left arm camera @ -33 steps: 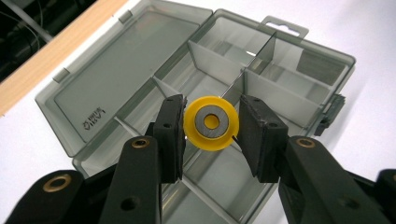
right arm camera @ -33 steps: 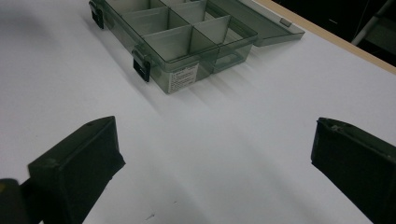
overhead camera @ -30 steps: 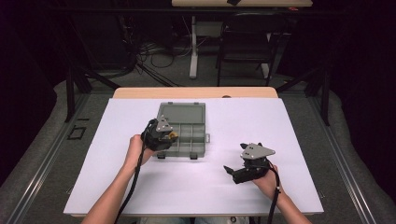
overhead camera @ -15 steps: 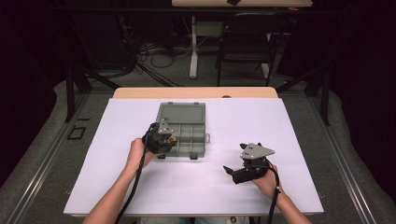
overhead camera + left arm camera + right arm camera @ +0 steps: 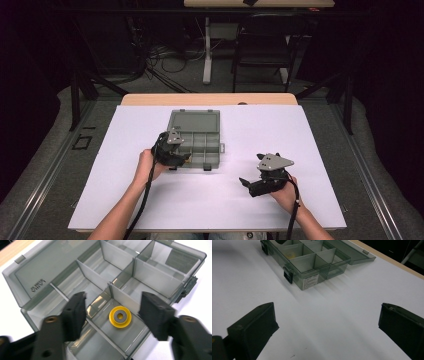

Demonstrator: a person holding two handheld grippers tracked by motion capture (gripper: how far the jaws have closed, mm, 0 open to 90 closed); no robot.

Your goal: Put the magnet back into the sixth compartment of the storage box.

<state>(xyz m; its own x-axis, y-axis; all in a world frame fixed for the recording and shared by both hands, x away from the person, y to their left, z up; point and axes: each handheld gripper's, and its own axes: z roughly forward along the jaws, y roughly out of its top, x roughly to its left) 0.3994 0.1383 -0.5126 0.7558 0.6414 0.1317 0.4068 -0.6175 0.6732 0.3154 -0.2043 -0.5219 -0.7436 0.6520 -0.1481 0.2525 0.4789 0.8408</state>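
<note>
A grey see-through compartment box (image 5: 200,131) lies open on the white table, its lid (image 5: 50,265) folded back flat. A yellow ring (image 5: 120,316) lies flat on the floor of one of the box's near compartments. My left gripper (image 5: 186,158) hovers over that compartment. Its jaws have just been opening and now stand apart (image 5: 113,298), with the ring below the gap and neither pad touching it. My right gripper (image 5: 245,182) rests to the right of the box, near the table's front. Its jaws stand wide open (image 5: 327,308) over bare table, pointing toward the box (image 5: 312,262).
The other compartments that I can see hold nothing. Two dark latches (image 5: 288,275) stick out from the box's front wall. White table (image 5: 310,150) stretches around the box. A wooden edge (image 5: 210,99) runs along the far side, with chairs and cables beyond it.
In the high view the left gripper has edged slightly toward the box's front edge. The right gripper has kept still.
</note>
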